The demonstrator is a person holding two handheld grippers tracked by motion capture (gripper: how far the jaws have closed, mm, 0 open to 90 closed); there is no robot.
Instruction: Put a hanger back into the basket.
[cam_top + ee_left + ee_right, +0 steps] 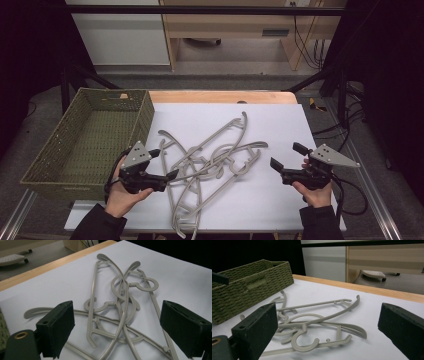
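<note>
The place looked like a lab or test room, not a home. A white sheet (280, 125) covered a wooden table (220, 96) that sat inside a black metal frame (200, 9). Dark curtains hung on both sides. Many black cables (312, 47) ran down by a plain wooden desk (235, 22) at the back, and a white cabinet (120, 30) stood beside it. The floor was grey. The foot of a rolling chair (373, 274) showed under the desk.
</note>
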